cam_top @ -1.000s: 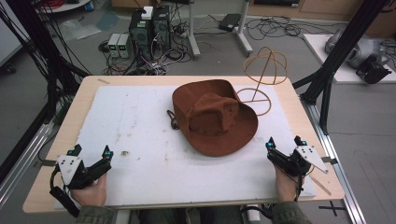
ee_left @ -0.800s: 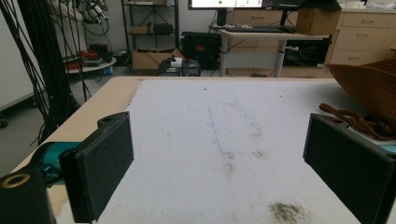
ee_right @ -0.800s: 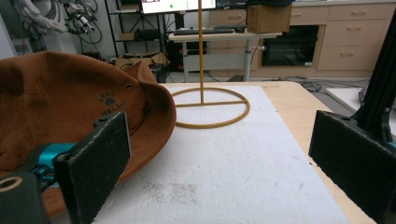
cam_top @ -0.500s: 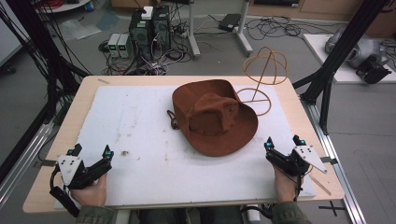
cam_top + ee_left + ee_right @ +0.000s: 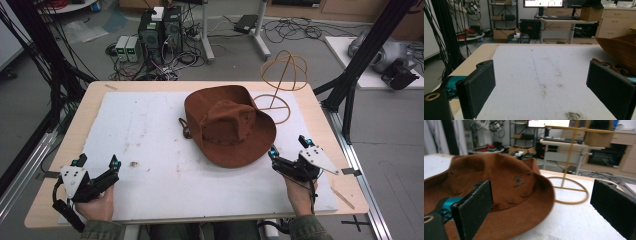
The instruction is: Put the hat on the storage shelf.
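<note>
A brown brimmed hat (image 5: 229, 125) lies crown up on the white mat (image 5: 150, 145), right of centre. Behind it stands a yellow wire hat stand (image 5: 282, 75) with a ring base. My right gripper (image 5: 289, 146) is open just off the hat's near right brim, and in the right gripper view the hat (image 5: 499, 182) and the wire stand (image 5: 569, 187) lie ahead of its jaws. My left gripper (image 5: 97, 160) is open at the table's front left, over bare mat. In the left gripper view the hat's brim (image 5: 621, 50) and its cord (image 5: 614, 67) show at the right edge.
The mat covers a wooden table (image 5: 95, 95) framed by black poles. A small dark speck (image 5: 133, 163) and faint stains mark the mat near my left gripper. On the floor behind lie computers (image 5: 160, 30) and tangled cables.
My right gripper has edged forward and left, closer to the hat's brim. The left gripper has stayed where it was.
</note>
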